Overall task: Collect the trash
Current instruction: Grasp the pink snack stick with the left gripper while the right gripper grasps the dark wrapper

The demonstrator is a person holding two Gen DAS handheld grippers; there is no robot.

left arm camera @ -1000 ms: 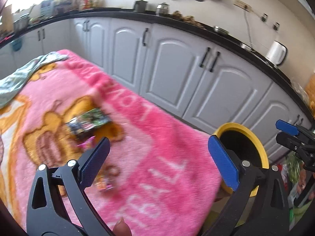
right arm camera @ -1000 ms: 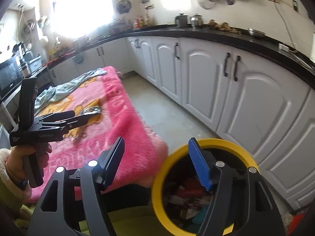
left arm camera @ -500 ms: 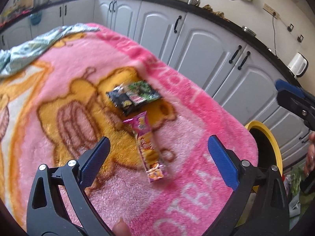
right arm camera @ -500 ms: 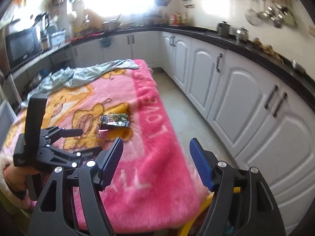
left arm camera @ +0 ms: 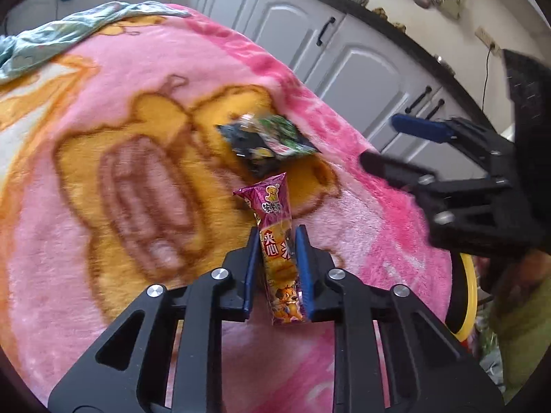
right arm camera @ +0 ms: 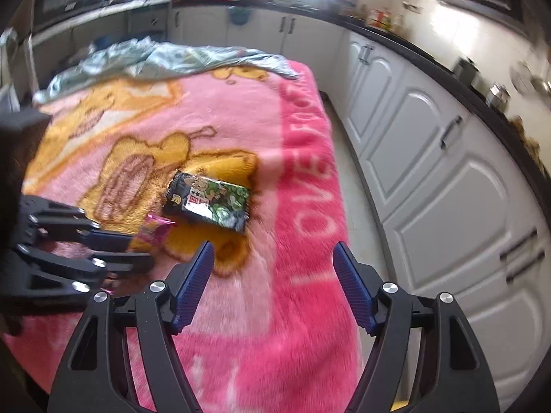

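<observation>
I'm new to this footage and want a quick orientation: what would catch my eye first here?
A bright pink cartoon blanket fills both views. Near its middle lies a long magenta snack wrapper, with the left gripper closing its blue jaws on either side of it. Just beyond lies a dark green snack packet; the right gripper hangs open over the blanket short of it.

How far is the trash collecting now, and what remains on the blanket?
Done: nothing visibly binned from here; only the yellow bin rim shows. In hand: the left gripper is closing on the pink snack wrapper, which lies on the pink blanket. Left: the green-black packet; the open, empty right gripper points toward it.
</observation>
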